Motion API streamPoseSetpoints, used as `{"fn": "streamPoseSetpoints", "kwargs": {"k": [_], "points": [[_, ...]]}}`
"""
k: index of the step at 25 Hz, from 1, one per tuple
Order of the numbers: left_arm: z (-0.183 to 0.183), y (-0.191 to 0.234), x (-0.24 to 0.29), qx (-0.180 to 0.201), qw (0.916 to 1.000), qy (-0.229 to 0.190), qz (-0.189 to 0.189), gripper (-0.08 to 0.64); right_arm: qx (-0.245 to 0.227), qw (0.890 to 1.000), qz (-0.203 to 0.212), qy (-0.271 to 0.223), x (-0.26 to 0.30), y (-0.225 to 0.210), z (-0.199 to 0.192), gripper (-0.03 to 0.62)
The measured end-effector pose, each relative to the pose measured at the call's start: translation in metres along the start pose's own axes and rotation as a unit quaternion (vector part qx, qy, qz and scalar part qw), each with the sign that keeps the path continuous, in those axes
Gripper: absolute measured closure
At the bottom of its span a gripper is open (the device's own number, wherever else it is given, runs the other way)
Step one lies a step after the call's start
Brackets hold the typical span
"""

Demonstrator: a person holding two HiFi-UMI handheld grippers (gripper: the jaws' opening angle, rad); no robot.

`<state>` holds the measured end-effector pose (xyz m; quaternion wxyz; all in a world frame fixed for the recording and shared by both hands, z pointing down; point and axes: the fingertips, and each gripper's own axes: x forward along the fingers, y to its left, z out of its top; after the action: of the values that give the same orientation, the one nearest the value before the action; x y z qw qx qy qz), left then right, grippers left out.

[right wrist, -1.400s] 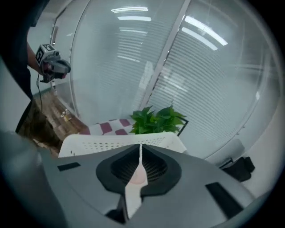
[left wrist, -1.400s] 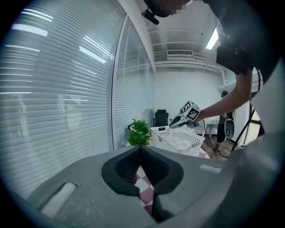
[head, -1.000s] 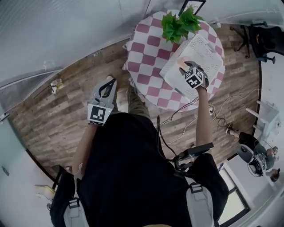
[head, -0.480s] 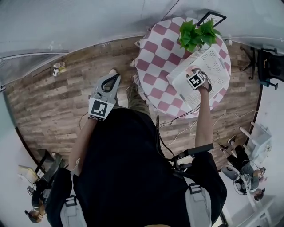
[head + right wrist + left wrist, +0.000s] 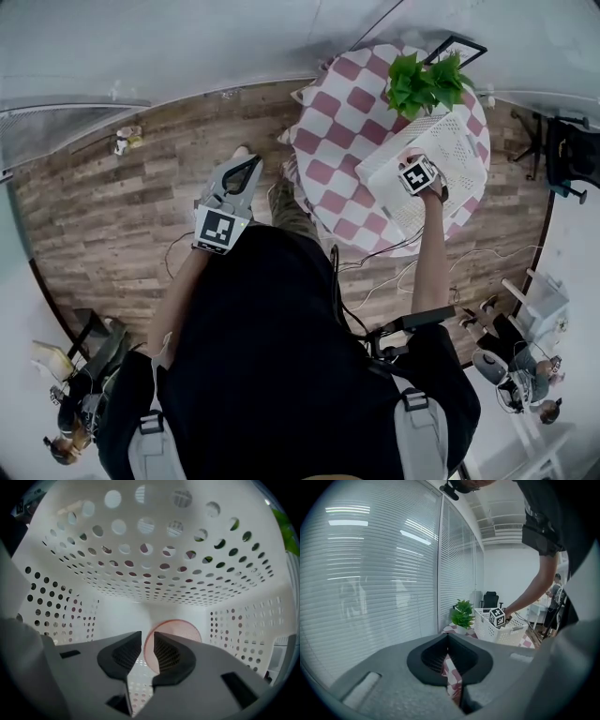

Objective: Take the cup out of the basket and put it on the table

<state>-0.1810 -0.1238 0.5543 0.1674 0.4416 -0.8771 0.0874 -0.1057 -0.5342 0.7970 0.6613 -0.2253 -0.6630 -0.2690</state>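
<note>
The pink cup (image 5: 180,628) sits at the bottom of the white basket (image 5: 154,573) on the checked worktop (image 5: 337,122). The right claw (image 5: 147,641), pointing down, has just been closing; its half-open jaws straddle the cup's wall without pinching it yet. I would close squarely, then lift straight up past the rim. The left claw (image 5: 449,654) is closed and empty. No writing is legible.

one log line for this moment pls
phase: grasp | right tongs: inside basket, just closing, cup rim between, not clamped | left tongs: shut, empty | cup: on basket floor
</note>
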Motion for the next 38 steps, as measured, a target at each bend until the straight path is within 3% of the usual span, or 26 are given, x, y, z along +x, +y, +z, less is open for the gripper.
{"fn": "streamPoseSetpoints", "kwargs": {"k": [10, 26, 38], "points": [[0.008, 0.006, 0.006, 0.007, 1.0, -0.005, -0.003, 0.555, 0.013, 1.0, -0.013, 0.003, -0.003, 0.0, -0.002, 0.557], [0.02, 0.01, 0.022, 0.018, 0.9995, -0.014, -0.023, 0.555, 0.035, 0.999, -0.024, -0.001, -0.015, -0.008, -0.005, 0.561], [0.029, 0.01, 0.026, 0.03, 0.9974, -0.026, -0.06, 0.555, 0.059, 0.997, -0.048, -0.025, -0.043, -0.003, -0.002, 0.561]]}}
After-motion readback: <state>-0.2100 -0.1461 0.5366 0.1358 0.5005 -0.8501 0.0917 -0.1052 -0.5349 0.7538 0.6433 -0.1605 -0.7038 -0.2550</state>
